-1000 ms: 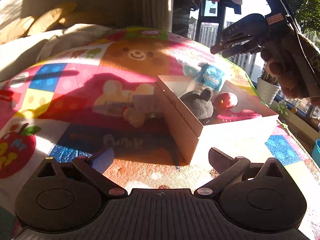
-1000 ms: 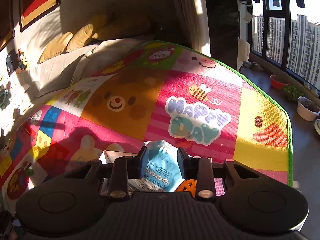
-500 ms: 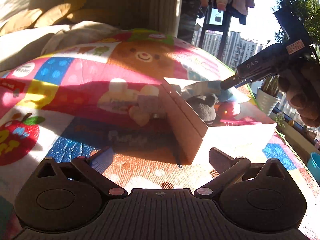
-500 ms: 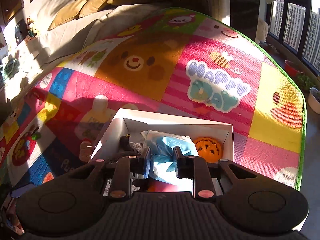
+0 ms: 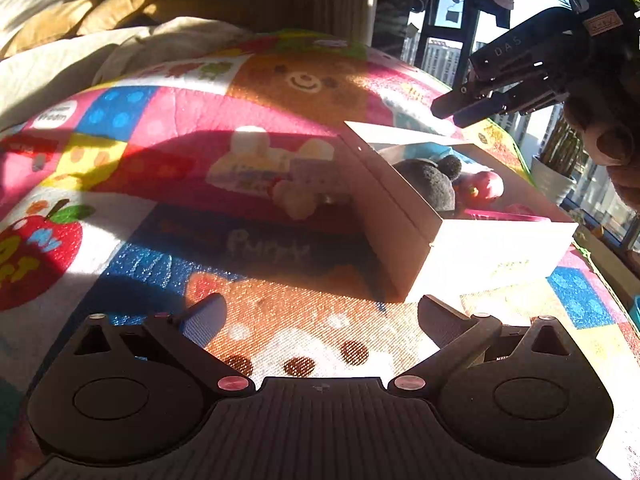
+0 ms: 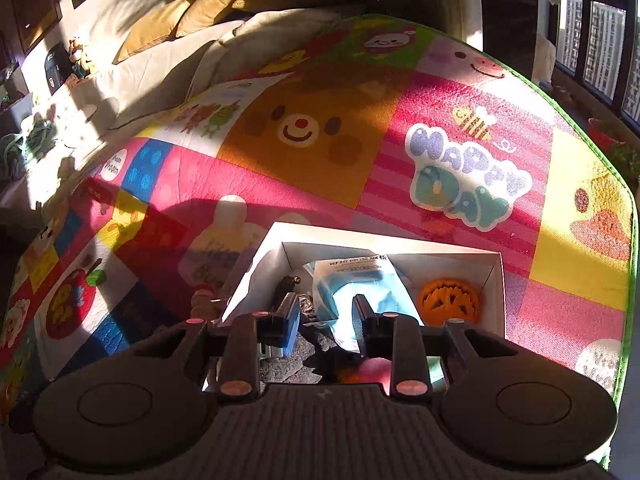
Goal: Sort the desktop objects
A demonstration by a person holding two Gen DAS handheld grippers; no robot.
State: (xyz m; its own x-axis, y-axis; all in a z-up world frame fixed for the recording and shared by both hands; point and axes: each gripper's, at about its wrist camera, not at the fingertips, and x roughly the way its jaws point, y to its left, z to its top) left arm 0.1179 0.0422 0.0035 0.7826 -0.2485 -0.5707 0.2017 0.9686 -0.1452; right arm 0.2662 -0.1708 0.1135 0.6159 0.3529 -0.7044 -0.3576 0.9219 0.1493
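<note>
A white cardboard box stands on the colourful play mat. It holds a grey plush toy, a red toy, an orange pumpkin disc and a light-blue packet. My right gripper hovers over the box with its jaws opening. The packet lies in the box below the jaws, and the pads do not press on it. In the left wrist view the right gripper hangs just above the box's far side, nothing in it. My left gripper is open over the mat in front of the box's near corner.
The person's hand holds the right gripper at the upper right. Cream bedding and yellow pillows lie beyond the mat. A white plant pot and windows are to the right of the mat's green edge.
The right gripper carried the blue packet down into the box, let go of it, and now sits slightly higher with its jaws apart. The left gripper stayed put.
</note>
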